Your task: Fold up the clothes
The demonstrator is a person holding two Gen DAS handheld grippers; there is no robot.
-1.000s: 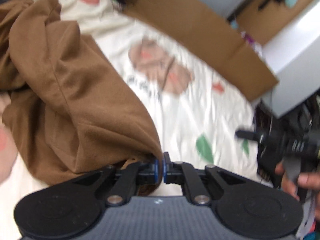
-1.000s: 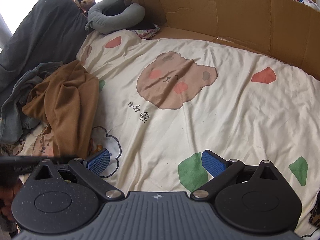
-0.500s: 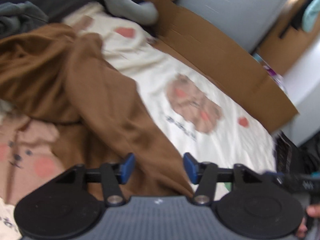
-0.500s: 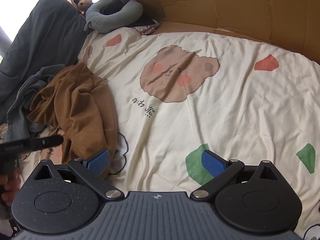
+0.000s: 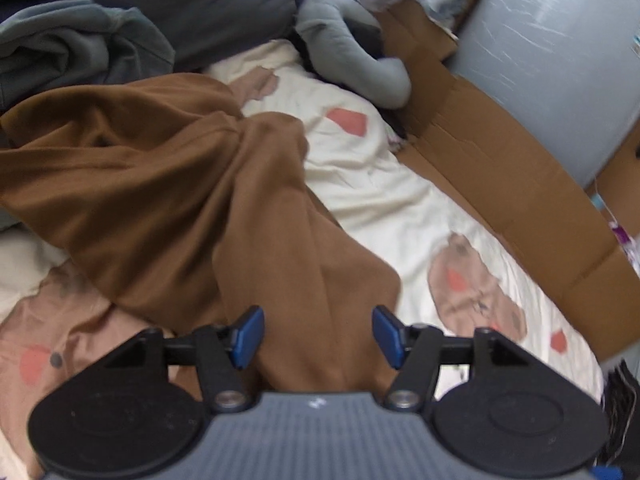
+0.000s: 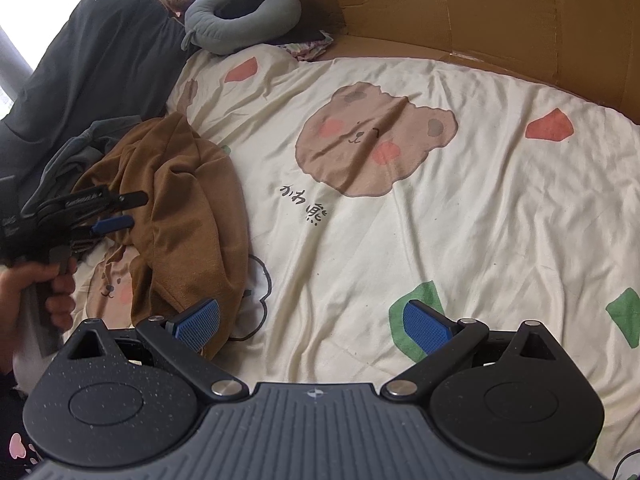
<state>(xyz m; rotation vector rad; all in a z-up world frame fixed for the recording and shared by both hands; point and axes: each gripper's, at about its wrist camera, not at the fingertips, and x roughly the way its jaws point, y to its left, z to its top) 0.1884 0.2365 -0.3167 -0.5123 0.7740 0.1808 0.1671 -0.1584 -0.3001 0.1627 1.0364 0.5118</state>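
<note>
A crumpled brown garment (image 6: 180, 216) lies at the bed's left side on a cream sheet (image 6: 460, 232) printed with a bear face and dark characters. Left tongs (image 5: 318, 334) hang spread over it, holding nothing; right tongs (image 6: 312, 326) are spread too, above bare sheet. Grey clothes (image 5: 76, 48), a neck pillow (image 6: 244, 16) and cardboard (image 6: 500, 8) crowd the far edge.

Brown garment (image 5: 168, 200): soft matt cloth, faintly napped, heavy folds. Bedsheet (image 6: 460, 240): cream printed cotton-like cloth, matt, finely creased. Grey garment (image 5: 76, 52) at far left: thick matt fabric. Neck pillow (image 6: 244, 16): smooth grey knit. Cardboard (image 6: 500, 12) along the far side: plain brown, dull, scored. Left gripper (image 5: 318, 334) and right gripper (image 6: 312, 324): matt black plastic, ribbed grey housing, textured blue pads (image 6: 200, 320), bright metal pivot pins.
</note>
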